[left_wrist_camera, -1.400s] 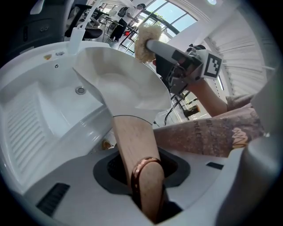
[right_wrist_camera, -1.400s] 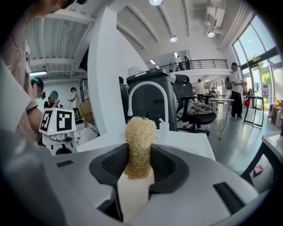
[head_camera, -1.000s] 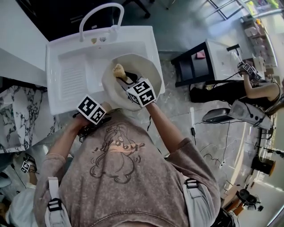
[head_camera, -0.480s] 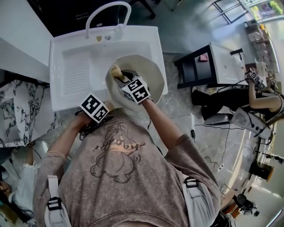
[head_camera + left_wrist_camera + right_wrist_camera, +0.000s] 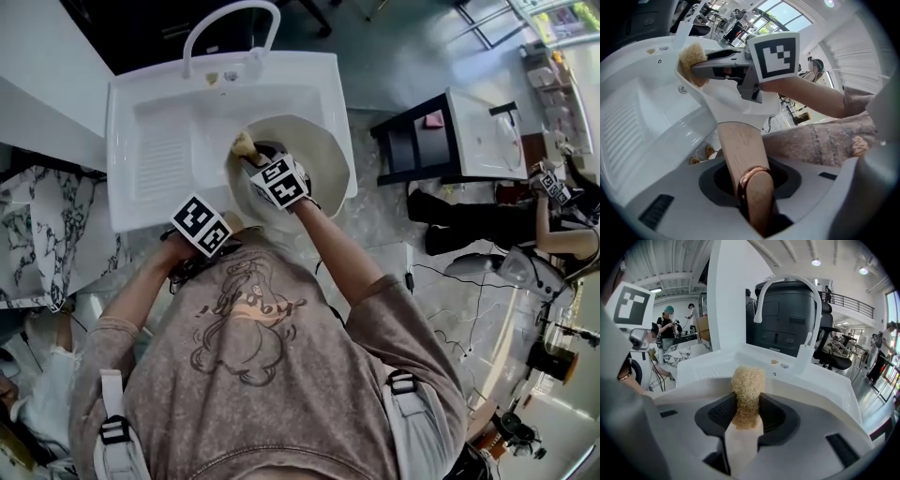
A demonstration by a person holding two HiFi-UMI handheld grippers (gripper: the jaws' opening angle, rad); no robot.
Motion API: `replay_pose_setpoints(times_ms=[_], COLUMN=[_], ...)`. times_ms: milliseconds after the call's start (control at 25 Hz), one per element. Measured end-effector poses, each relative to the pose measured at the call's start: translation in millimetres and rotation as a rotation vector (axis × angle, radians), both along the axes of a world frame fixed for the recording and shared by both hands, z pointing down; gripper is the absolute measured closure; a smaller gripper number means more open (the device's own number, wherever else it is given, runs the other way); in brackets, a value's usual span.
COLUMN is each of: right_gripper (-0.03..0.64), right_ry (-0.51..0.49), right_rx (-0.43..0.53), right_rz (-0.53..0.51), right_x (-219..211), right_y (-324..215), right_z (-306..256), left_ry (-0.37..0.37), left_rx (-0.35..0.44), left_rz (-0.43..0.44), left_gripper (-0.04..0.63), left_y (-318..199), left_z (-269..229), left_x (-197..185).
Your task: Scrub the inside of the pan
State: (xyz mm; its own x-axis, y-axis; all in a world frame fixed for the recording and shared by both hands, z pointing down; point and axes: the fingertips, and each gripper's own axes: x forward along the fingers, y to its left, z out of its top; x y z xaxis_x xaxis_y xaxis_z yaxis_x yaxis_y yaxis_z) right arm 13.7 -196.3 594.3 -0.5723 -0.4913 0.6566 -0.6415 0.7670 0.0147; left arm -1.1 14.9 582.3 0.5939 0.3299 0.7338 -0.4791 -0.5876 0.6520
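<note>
The sink point(image 5: 281, 94) stands before the person, with the faucet point(image 5: 807, 357) at the middle of its back rim and a ribbed drainboard point(image 5: 161, 159) in its left part. The pan point(image 5: 319, 155) sits in the right part of the basin, its handle point(image 5: 740, 150) reaching back over the front rim toward the person. The left gripper point(image 5: 751, 190) is at that front rim, with the handle between its jaws. To its right, the right gripper point(image 5: 258, 159) reaches into the pan from the front, and the scrubber point(image 5: 244, 143) between its jaws lies at the pan's back-left wall. A table point(image 5: 473, 122) stands apart to the sink's right.
</note>
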Motion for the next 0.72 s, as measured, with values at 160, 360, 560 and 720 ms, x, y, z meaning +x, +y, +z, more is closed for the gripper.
replay_pose_setpoints(times_ms=[160,360,560,720], right_gripper=[0.457,0.457,0.457,0.457], right_ry=[0.026,0.070,0.165,0.217], right_rx=[0.018,0.018,0.034,0.050], right_rz=[0.028,0.058,0.055,0.049], right_x=[6.0,12.2,22.2,26.3], right_y=[-11.0,-18.9,-29.9,-34.6], right_z=[7.8,14.6,26.2,30.8], left_ry=[-0.015,-0.043,-0.073,-0.086], left_rx=[0.009,0.035,0.051,0.046], left_rz=[0.019,0.047,0.077,0.087], left_gripper=[0.462,0.461,0.460,0.459], left_y=[1.4,3.0,2.1,4.0], left_z=[0.3,2.1,5.4,6.5], left_x=[1.0,-0.2,-1.6,-3.0])
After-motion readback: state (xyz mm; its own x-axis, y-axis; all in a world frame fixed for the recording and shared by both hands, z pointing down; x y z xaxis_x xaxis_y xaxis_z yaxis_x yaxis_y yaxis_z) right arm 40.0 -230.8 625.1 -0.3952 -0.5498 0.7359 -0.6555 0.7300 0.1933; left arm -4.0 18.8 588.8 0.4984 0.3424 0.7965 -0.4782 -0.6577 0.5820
